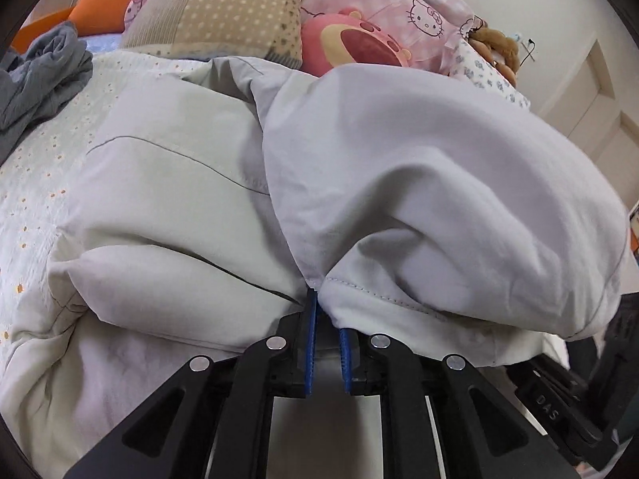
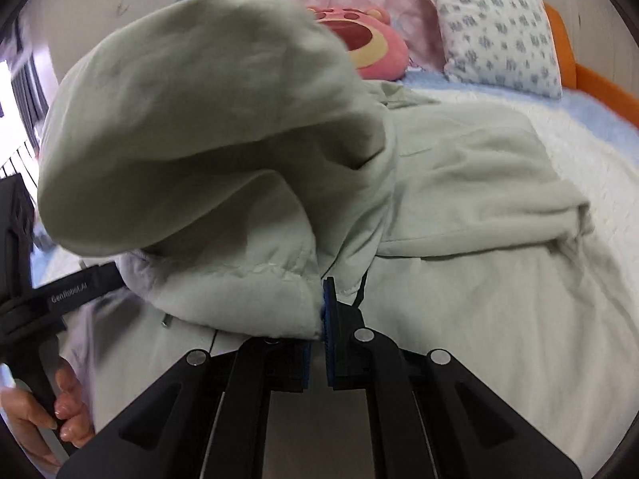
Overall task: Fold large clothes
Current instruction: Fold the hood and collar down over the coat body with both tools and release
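With the left gripper (image 1: 325,319) and right gripper (image 2: 321,311) each pinching a hem of the puffy pale grey-green jacket (image 1: 167,183) over the white daisy-print bed (image 1: 36,175), thin bites could slip, spoiling the fold.

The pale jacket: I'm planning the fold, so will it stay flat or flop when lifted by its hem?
The pale jacket likely flops: pinched by the left gripper and right gripper, it billows and sags. It looks light and thin. Its smooth fabric may slip, so the folded part could slide on the bedspread.
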